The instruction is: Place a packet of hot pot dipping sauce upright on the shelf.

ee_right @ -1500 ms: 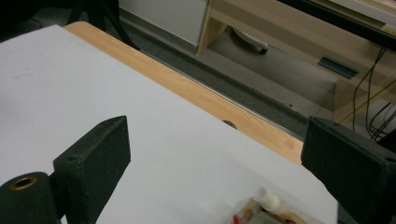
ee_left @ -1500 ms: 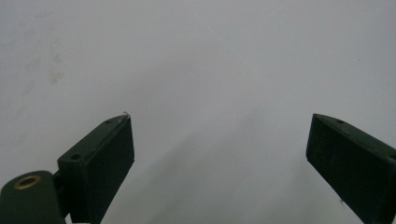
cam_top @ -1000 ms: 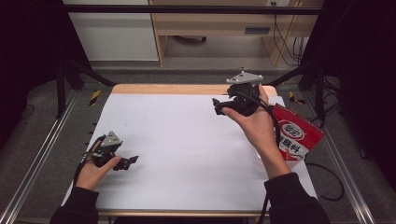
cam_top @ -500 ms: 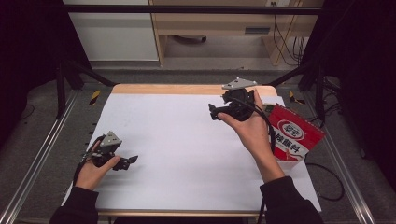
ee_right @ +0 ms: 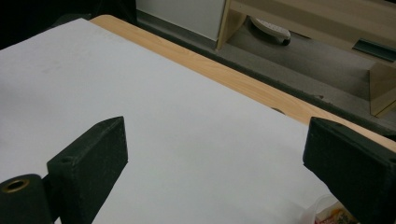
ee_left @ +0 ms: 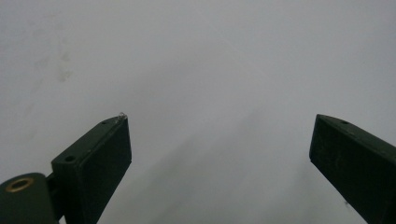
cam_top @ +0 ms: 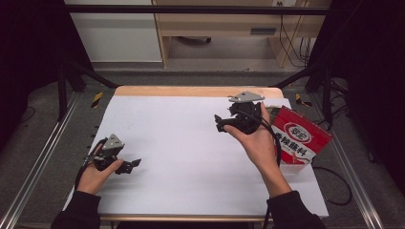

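- Red packet, at the right edge of the tabletop in the high view: a white oval emblem near its upper end holds red characters, too small to read.
- Same packet, below the emblem: a line of large white Chinese characters across the red face; individual characters cannot be made out with confidence.
- Right gripper view: a corner of printed packaging at the bottom edge; the print is illegible.
- Left gripper view: no legible text.
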`<state>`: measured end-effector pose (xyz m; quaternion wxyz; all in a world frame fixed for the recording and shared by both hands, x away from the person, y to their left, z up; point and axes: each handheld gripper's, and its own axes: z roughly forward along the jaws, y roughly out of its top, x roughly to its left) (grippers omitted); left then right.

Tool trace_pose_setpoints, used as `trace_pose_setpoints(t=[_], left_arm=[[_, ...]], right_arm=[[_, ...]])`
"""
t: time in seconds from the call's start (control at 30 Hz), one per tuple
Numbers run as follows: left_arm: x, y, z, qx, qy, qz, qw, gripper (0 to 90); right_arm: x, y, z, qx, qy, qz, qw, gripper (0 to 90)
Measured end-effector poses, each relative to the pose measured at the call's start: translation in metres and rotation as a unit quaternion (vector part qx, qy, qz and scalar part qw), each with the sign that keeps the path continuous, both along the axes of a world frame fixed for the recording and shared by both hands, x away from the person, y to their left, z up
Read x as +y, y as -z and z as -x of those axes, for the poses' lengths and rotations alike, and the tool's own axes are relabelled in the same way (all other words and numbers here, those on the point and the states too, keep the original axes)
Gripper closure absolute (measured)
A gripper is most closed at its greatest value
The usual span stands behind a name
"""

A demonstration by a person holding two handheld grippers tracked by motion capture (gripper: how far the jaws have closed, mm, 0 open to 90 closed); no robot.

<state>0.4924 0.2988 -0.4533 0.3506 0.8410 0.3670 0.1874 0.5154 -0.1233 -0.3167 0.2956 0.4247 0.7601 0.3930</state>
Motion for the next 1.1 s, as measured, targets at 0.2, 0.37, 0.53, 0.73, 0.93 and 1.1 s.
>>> trace_pose_setpoints(t=[0.2,0.37,0.53,0.73,0.93,1.1], left_arm=[[0.0,0.0,0.0,0.0,-0.001,0.0,1.0,5.8],[0.0,0.0,0.0,0.0,-0.001,-0.001,1.0,5.8],[0.0,0.0,0.0,0.001,-0.002,0.0,1.0,5.7],[0.0,0.0,0.0,0.001,-0.003,0.0,1.0,5.6],[0.0,0.0,0.0,0.001,-0.003,0.0,1.0,5.6],[0.0,0.0,0.0,0.0,-0.003,-0.001,1.0,5.5]], right_arm=[[-0.003,0.018,0.004,0.008,0.002,-0.005,0.9999,7.1],[0.0,0.034,0.006,0.02,0.003,-0.012,0.9997,7.0],[0.003,0.049,0.007,0.031,-0.001,-0.01,0.9995,6.8],[0.006,0.066,0.008,0.048,-0.002,-0.008,0.9988,6.7],[0.008,0.08,0.01,0.061,0.0,-0.005,0.9981,6.7],[0.009,0.09,0.012,0.068,0.004,-0.005,0.9976,6.5]])
